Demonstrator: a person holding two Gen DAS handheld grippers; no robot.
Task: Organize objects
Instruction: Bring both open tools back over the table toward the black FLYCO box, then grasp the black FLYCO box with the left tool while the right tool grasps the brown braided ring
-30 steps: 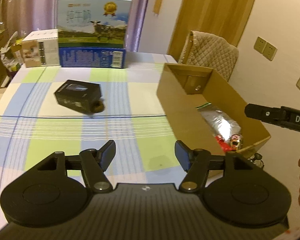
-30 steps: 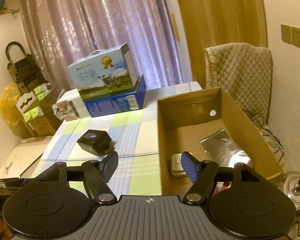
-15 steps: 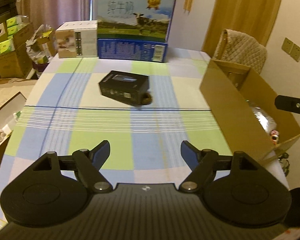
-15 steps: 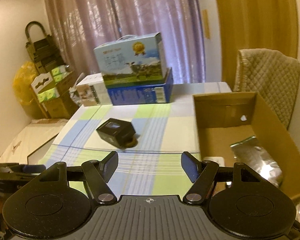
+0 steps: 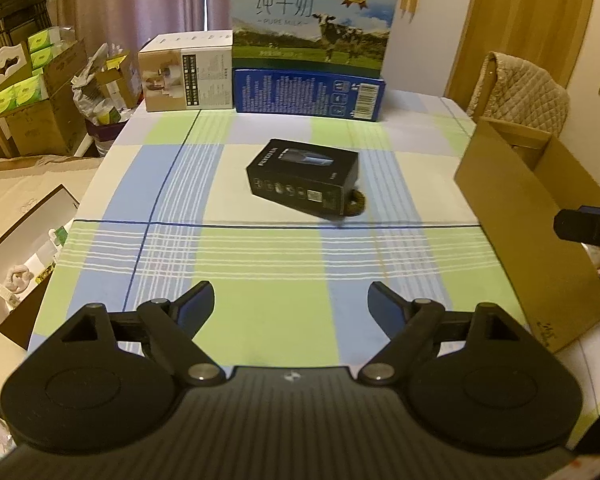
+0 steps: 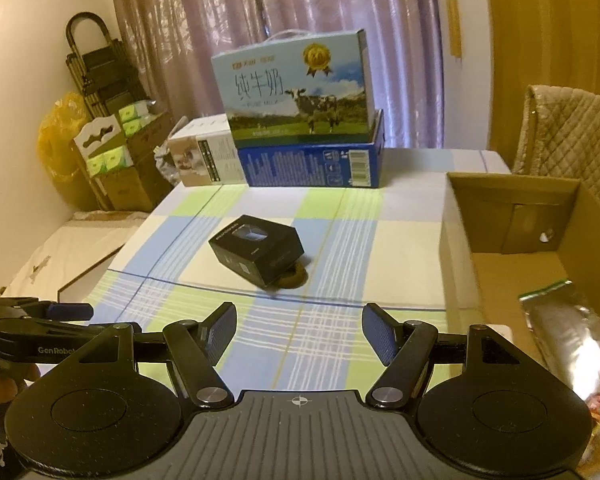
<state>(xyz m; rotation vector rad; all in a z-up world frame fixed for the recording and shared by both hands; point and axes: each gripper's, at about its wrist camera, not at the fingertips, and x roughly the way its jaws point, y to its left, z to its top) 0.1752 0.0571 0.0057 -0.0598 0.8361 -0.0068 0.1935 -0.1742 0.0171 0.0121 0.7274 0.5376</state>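
Both grippers over the table, nothing held.
My left gripper [image 5: 290,306] is opening, empty; right gripper [image 6: 298,330] spread, black box [image 5: 304,176] ahead.

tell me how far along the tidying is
Partly done. The cardboard box already holds a silver pouch. Nothing is in hand: the left gripper is empty with its jaws opening, and the right gripper is open and empty. Left: the black box and the small brown thing beside it on the table.
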